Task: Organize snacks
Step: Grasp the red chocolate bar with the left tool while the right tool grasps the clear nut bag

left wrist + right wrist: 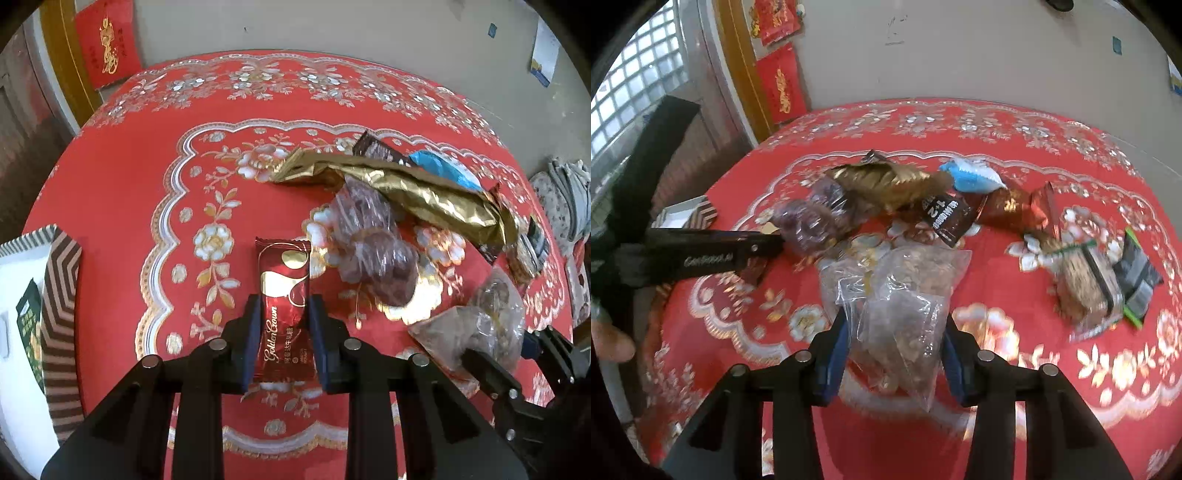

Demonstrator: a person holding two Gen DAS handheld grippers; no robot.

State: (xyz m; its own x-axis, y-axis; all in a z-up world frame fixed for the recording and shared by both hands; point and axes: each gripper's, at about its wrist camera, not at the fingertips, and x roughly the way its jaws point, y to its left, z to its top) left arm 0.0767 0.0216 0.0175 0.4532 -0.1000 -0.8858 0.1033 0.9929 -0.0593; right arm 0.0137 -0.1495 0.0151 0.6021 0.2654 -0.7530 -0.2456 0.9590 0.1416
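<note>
My left gripper (282, 314) is shut on a dark red Golden Crown candy packet (282, 306), held between the blue pads (253, 339) just above the red tablecloth. My right gripper (894, 332) is shut on a clear plastic bag of nuts (905, 317); the bag also shows in the left wrist view (476, 325) with the right gripper (532, 350) at it. Loose snacks lie beyond: a gold foil pack (417, 192), a clear bag of dark sweets (373, 243), a blue packet (975, 177), a dark sachet (947, 218). The left gripper's arm (701, 254) shows at the left of the right wrist view.
A striped box (61, 321) with a white inside and a green packet (29, 325) stands at the table's left edge. A red foil candy (1015, 210), a clear nut bar pack (1086, 288) and a black-green packet (1137, 280) lie to the right. A wall stands behind the round table (122, 206).
</note>
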